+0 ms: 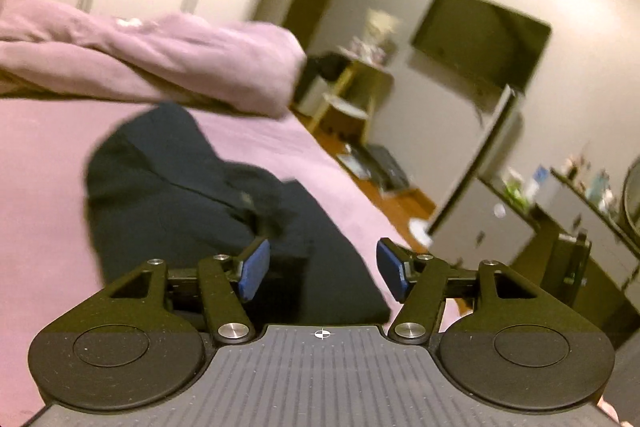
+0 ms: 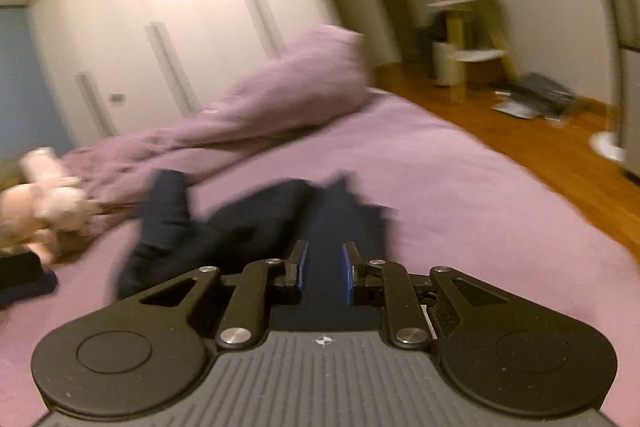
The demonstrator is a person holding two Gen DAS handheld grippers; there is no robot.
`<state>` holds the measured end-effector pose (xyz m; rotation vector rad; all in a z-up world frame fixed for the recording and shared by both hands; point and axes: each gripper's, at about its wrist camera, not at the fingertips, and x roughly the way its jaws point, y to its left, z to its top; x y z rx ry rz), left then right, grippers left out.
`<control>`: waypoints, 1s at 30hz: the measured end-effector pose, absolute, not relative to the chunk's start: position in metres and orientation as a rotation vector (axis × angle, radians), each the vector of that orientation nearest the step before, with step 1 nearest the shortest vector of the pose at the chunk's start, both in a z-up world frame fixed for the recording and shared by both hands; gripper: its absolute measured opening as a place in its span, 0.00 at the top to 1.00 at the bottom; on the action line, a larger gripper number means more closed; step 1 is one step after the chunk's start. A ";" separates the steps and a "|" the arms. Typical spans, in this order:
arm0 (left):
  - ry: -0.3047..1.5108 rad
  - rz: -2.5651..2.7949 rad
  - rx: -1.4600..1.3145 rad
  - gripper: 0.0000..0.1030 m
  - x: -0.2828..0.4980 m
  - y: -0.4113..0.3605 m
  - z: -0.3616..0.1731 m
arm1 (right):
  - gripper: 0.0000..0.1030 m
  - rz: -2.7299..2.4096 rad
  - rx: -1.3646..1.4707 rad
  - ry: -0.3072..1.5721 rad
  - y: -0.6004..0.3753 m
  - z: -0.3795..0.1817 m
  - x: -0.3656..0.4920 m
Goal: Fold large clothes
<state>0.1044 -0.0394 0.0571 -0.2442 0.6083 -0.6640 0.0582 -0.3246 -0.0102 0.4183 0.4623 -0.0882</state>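
The dark garment [image 2: 240, 223] lies crumpled on the bed [image 2: 460, 167], stretching ahead-left of my right tongs [image 2: 324, 269], narrowed over it; my left tongs [image 1: 322, 269] gape wide above it.

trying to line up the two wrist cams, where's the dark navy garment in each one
Left wrist: the dark navy garment lies left of centre on the purple bed sheet, reaching back under the open left gripper.
Right wrist: it sits at lower centre, just ahead of the right gripper.
Shared landmark: the bunched purple duvet behind it.
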 end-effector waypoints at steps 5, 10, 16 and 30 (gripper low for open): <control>0.600 -0.378 -0.300 0.35 0.118 0.022 0.042 | 0.79 0.137 0.287 0.466 -0.264 0.008 0.107; 0.702 -0.200 -0.369 0.37 0.157 0.057 -0.005 | 0.79 0.118 0.155 0.676 -0.234 -0.027 0.147; 0.848 -0.126 -0.577 0.41 0.208 0.061 -0.065 | 0.86 0.045 0.242 0.777 -0.275 -0.075 0.125; 0.884 -0.155 -0.664 0.46 0.221 0.045 -0.083 | 0.52 0.185 0.690 0.650 -0.330 -0.044 0.142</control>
